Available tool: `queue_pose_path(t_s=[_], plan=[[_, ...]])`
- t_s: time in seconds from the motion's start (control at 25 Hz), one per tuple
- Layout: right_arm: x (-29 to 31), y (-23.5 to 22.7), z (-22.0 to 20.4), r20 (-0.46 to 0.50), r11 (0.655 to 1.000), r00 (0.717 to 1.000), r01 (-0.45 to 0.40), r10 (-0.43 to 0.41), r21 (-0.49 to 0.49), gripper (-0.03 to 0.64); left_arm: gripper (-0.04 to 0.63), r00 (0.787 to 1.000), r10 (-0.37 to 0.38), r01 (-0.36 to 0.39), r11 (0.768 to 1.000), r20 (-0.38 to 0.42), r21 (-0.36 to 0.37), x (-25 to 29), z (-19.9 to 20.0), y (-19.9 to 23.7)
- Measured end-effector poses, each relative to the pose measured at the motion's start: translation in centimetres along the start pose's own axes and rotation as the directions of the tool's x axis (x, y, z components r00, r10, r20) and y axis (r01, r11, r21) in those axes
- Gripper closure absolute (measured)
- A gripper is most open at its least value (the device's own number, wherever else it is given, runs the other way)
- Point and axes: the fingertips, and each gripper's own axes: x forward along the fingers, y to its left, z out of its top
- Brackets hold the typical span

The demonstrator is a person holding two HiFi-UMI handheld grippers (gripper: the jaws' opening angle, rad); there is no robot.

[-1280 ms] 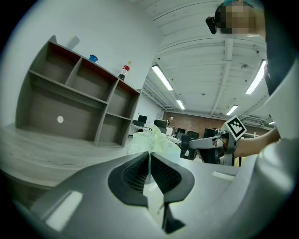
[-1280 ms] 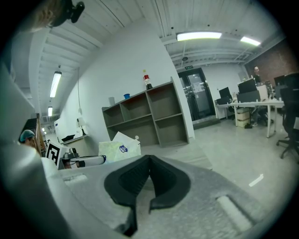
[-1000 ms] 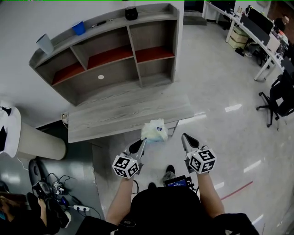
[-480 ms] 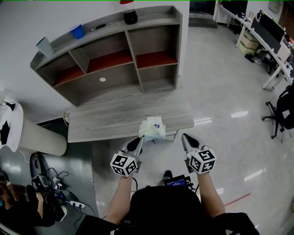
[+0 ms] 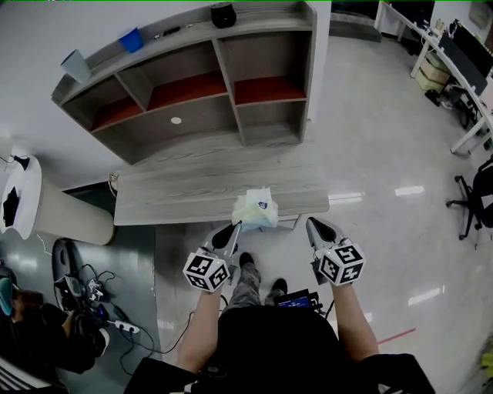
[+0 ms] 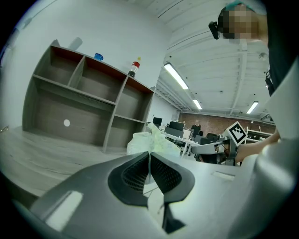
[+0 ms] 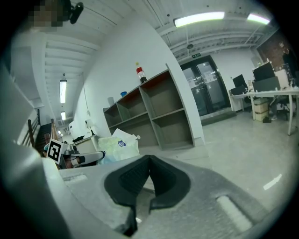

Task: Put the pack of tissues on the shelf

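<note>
Your left gripper (image 5: 231,229) has its jaws nearly together, pinched on a thin fold of wrapper of the pack of tissues (image 5: 256,209). In the left gripper view the film runs between the pads (image 6: 140,173) and the pack bulges just past the tips. The pack hangs at the front edge of the desk (image 5: 177,196), toward its right end. Whether it touches the wood, you cannot tell from these views.

Your right gripper (image 5: 316,227) has its jaws closed together with nothing between them. It sits near the desk's front right corner, beside the pack but apart from it.

Bare wood runs from the pack to the foot of the shelf (image 5: 228,81), which stands along the desk's back edge with its compartments facing you. The shelf's right wall lines up close to the desk's right end. Its top board carries a blue cup (image 5: 131,38) and a dark jar (image 5: 223,14).

Right of the desk lies glossy floor (image 5: 370,146). At the desk's left end stands a pale cylinder (image 5: 65,227), with cables (image 5: 88,296) on the floor near it.
</note>
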Motion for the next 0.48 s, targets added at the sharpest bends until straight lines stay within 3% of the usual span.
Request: queue_pose_path(t_s=[0.48], plan=[[2.0, -2.2, 1.4, 0.021, 0.999, 0.999, 0.047, -0.048, 0.006, 0.617, 0.586, 0.998, -0.059, 0.059, 0.998, -0.006, 0.000, 4.0, 0.6, 1.2]])
